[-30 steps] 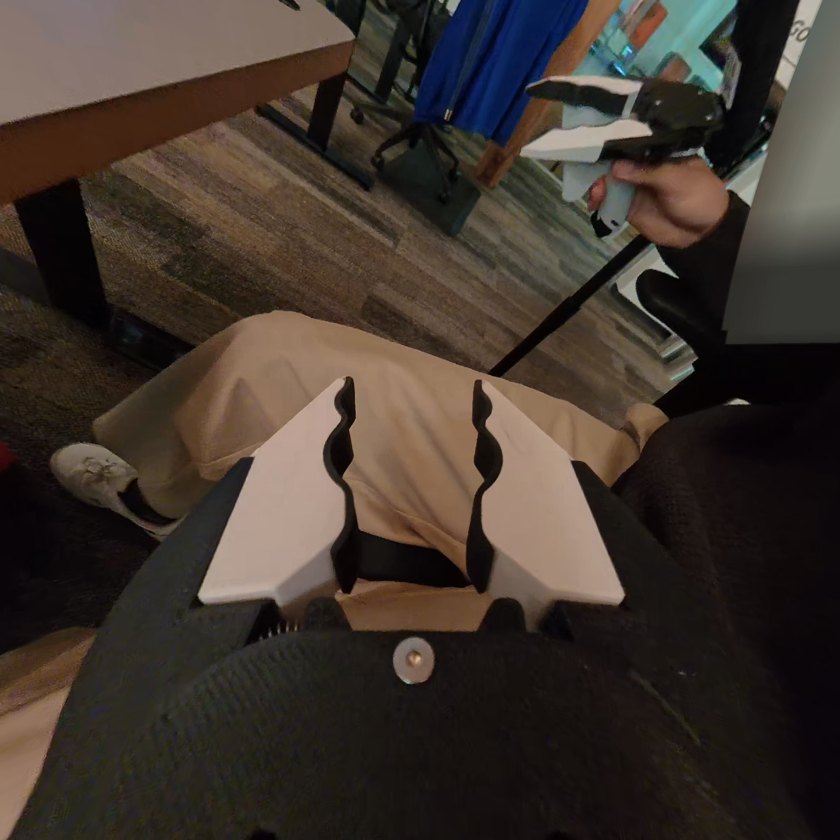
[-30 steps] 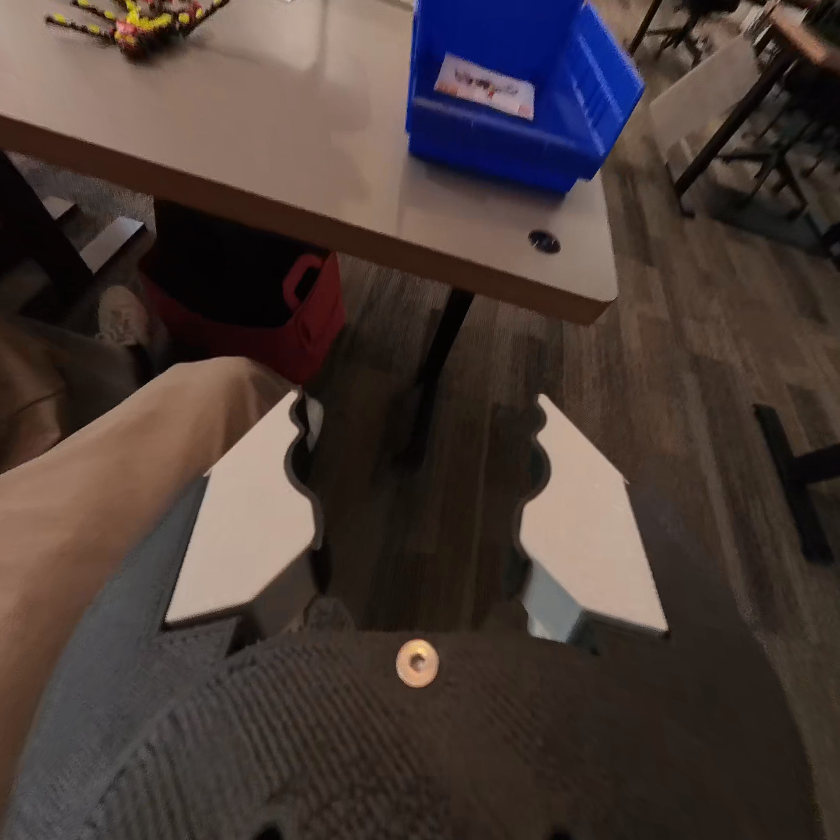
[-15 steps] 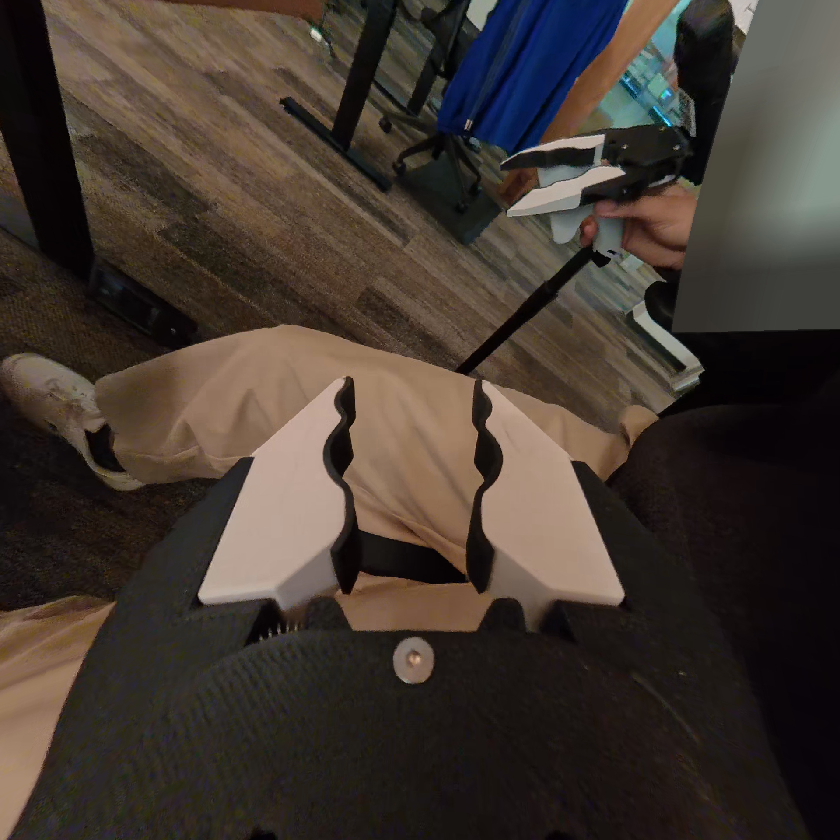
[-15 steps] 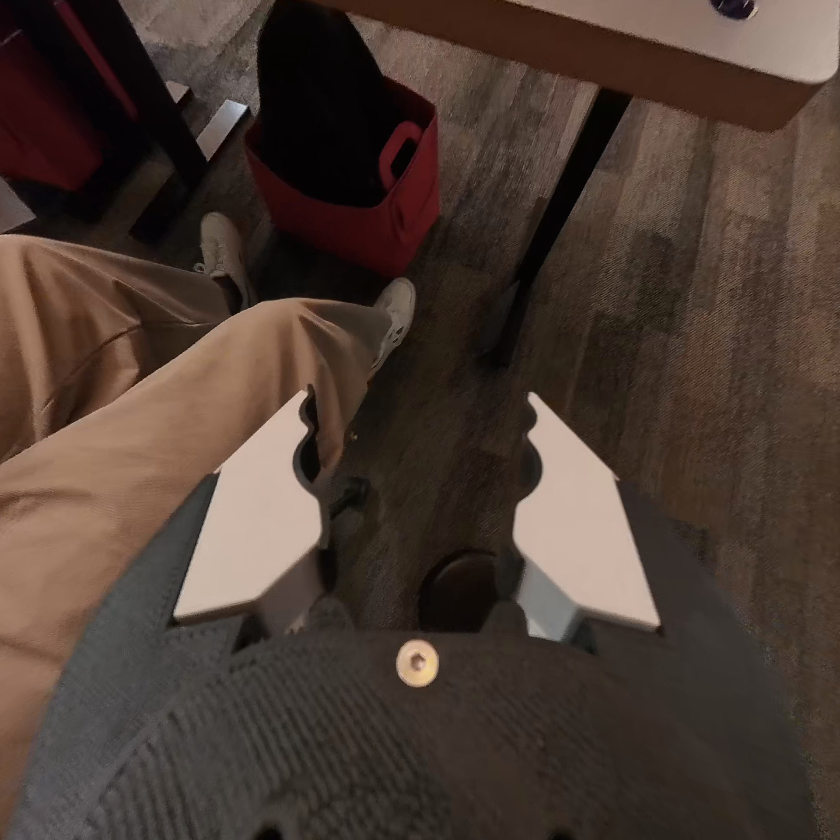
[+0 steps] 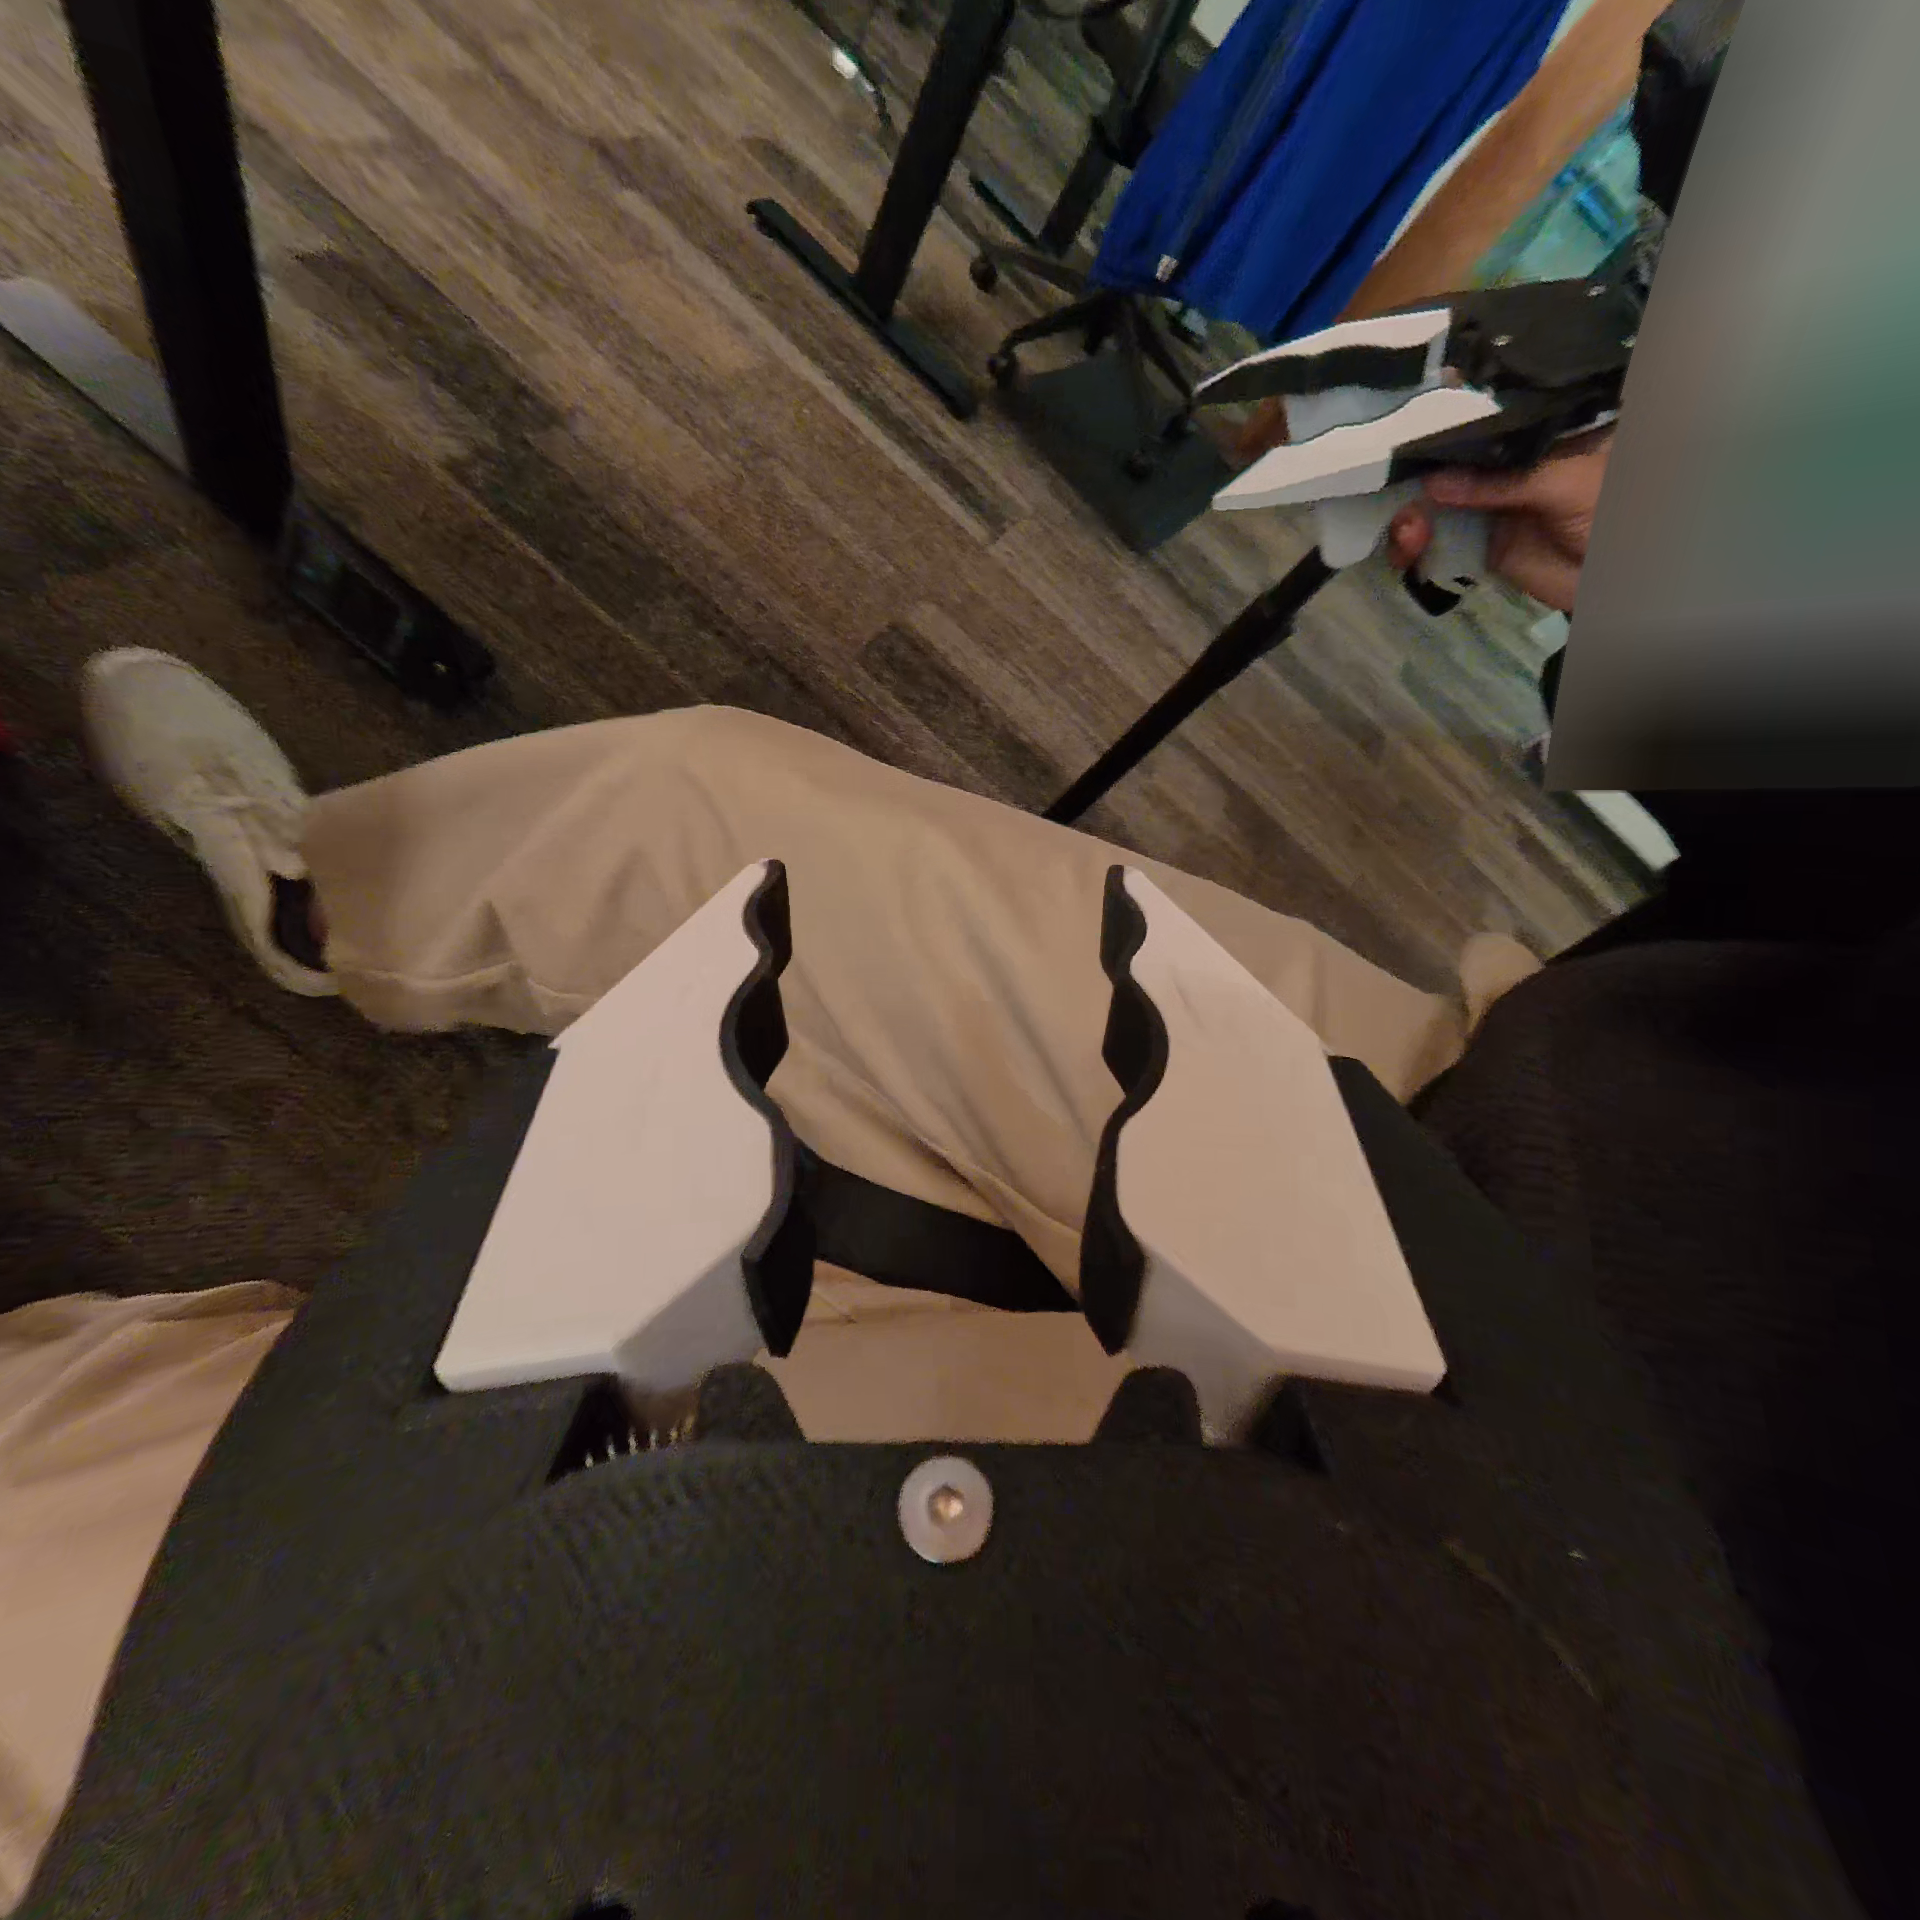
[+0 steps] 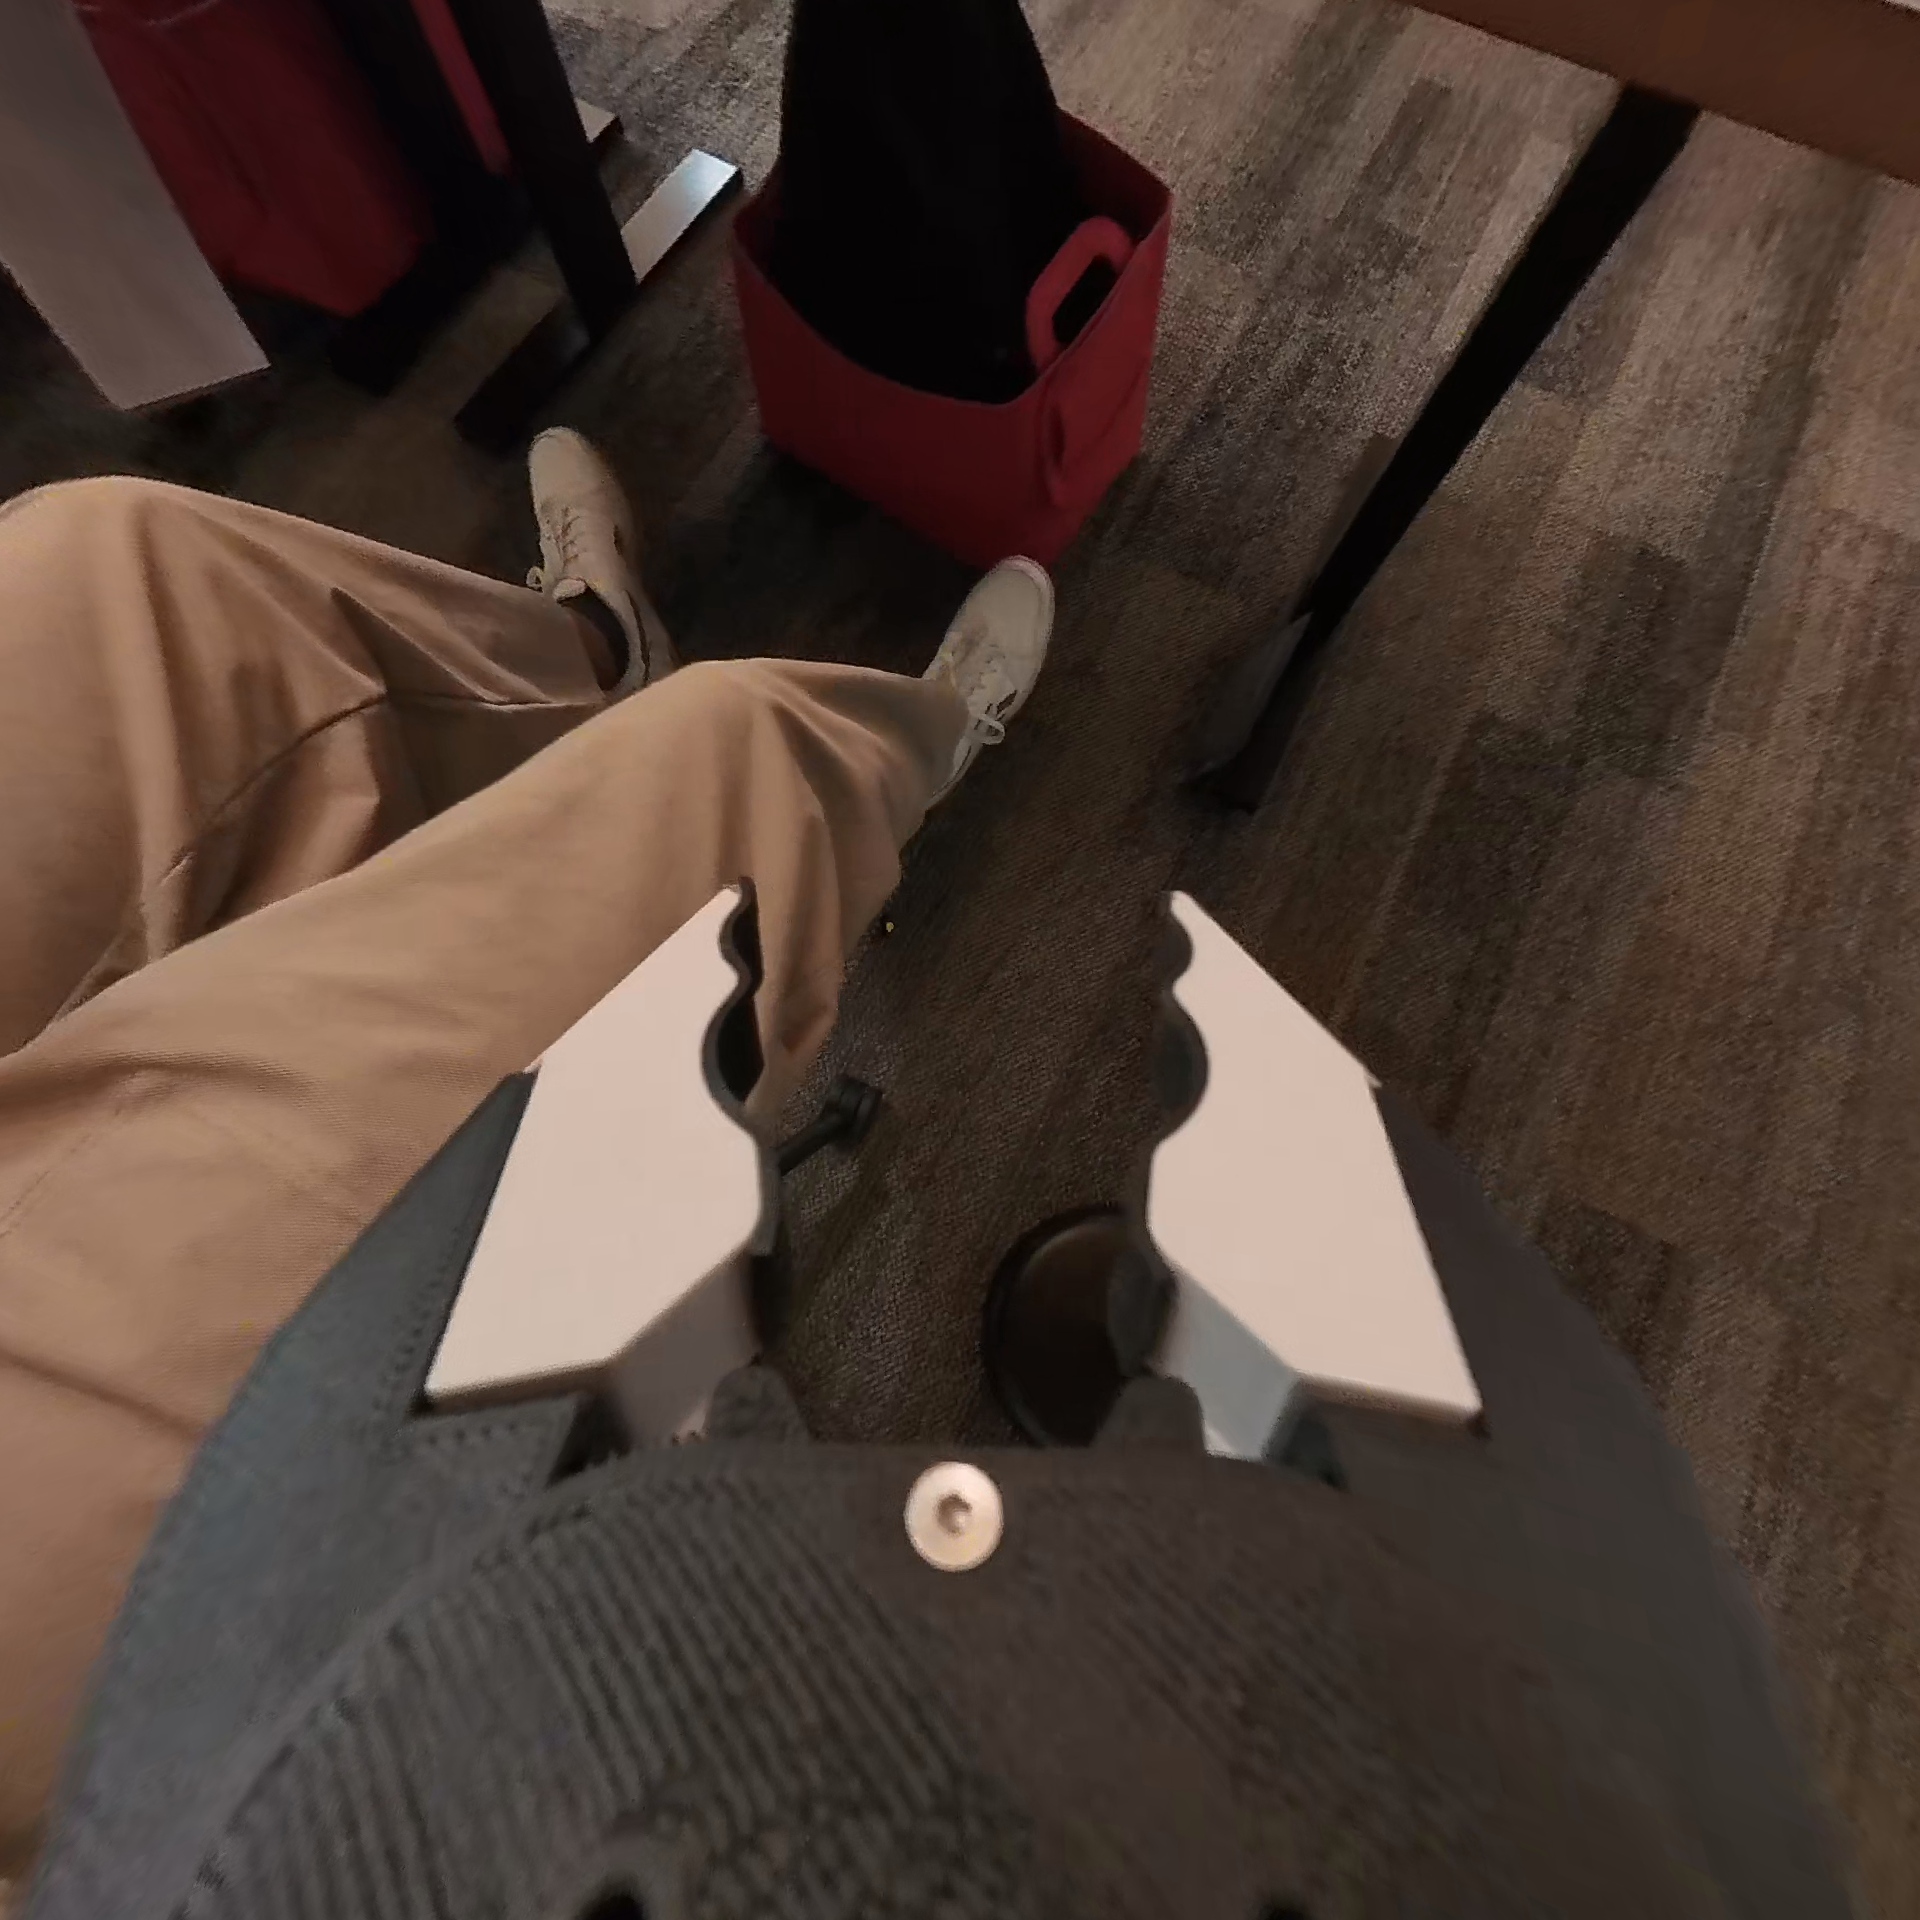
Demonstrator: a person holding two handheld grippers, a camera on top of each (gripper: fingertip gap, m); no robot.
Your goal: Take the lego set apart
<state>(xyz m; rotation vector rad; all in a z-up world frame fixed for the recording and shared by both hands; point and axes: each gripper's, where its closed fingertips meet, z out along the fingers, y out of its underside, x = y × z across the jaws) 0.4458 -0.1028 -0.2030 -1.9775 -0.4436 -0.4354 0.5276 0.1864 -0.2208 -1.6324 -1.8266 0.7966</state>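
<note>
Both grippers have dropped from table height toward the lap. Left gripper and right gripper stand fingers apart, empty. Lego set out of frame, presumably on the unseen table.

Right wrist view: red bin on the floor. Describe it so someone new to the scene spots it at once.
Start at the dark table leg that slants across the carpet. Left of it, past the toe of the white sneaker, the red bin stands on the floor. It is the only red one with a handle slot, and something black fills it.
</note>
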